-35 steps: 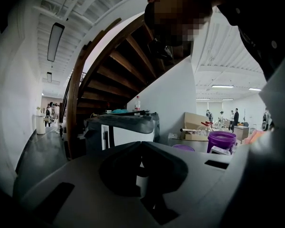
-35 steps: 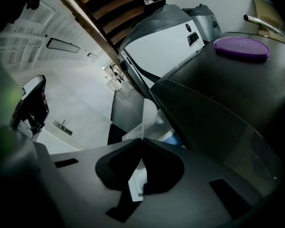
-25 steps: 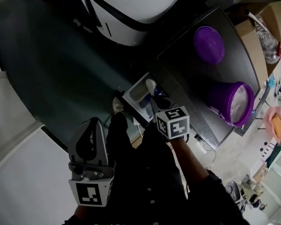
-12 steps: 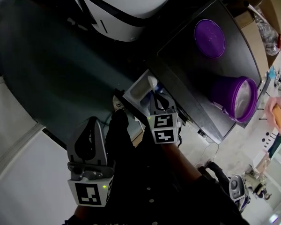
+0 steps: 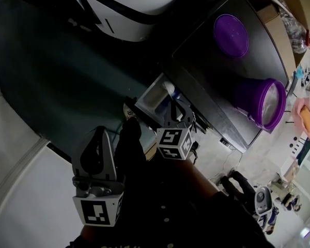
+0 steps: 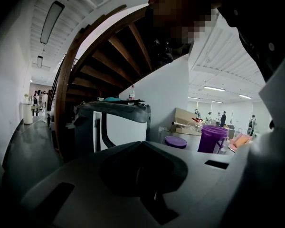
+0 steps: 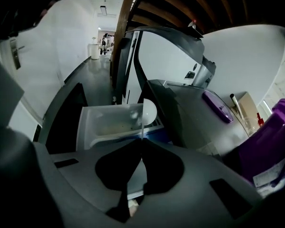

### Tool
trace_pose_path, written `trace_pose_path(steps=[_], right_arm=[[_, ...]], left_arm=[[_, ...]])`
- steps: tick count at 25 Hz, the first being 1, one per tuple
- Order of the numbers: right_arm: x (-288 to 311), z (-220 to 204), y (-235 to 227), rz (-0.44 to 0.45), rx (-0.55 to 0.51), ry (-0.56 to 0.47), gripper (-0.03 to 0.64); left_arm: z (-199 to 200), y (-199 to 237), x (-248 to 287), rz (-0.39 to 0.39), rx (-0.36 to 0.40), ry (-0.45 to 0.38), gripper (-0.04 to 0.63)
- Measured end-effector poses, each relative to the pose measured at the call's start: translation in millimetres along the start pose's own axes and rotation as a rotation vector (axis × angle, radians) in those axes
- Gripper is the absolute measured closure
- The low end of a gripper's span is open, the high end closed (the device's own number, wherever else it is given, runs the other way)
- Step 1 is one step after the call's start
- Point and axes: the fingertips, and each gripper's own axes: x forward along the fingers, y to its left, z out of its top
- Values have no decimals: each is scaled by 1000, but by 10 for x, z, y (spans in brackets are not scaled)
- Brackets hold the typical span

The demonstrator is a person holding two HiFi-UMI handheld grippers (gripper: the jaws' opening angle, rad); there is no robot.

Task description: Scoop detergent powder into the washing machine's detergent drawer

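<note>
The white detergent drawer (image 5: 151, 101) stands pulled out from the dark washing machine (image 5: 217, 71). My right gripper (image 5: 174, 110) is shut on the thin handle of a white scoop (image 5: 168, 90). In the right gripper view the scoop bowl (image 7: 148, 112) is turned on its edge over the drawer (image 7: 104, 122), past my jaw tips (image 7: 141, 140). A purple powder tub (image 5: 262, 109) stands open on the machine's top, its lid (image 5: 231, 34) lying apart. My left gripper (image 5: 97, 134) hangs low at the left, shut and holding nothing; its own view shows the tub (image 6: 212, 137) far off.
A white rounded appliance (image 5: 129, 9) stands behind the drawer on the dark floor (image 5: 51, 71). A white wall panel (image 5: 20, 190) is at the lower left. Cardboard boxes (image 5: 279, 19) and clutter lie beyond the machine on the right.
My right gripper has rolled about its axis, its marker cube turning and shifting left, and the scoop has tipped onto its edge over the drawer. The left gripper has stayed put.
</note>
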Motion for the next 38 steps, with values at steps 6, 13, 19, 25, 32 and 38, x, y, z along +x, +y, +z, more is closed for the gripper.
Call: trace_pose_path(steps=[6, 13, 19, 25, 32, 38], right_arm=[[6, 13, -7, -115, -121, -31, 583], [4, 48, -34, -197, -222, -57, 584], [-14, 75, -20, -222, -295, -61, 583], [-56, 163, -20, -222, -342, -88, 584], [-112, 126, 165, 23, -17, -140, 583], [-303, 269, 142, 296, 307, -207, 584]], left_arm=[[-34, -6, 41, -26, 7, 11, 580], [-85, -14, 82, -57, 15, 22, 580], [-105, -34, 90, -74, 15, 16, 580], [-97, -17, 63, -68, 21, 14, 580], [-44, -77, 28, -57, 36, 0, 580], [94, -221, -20, -46, 50, -32, 580]])
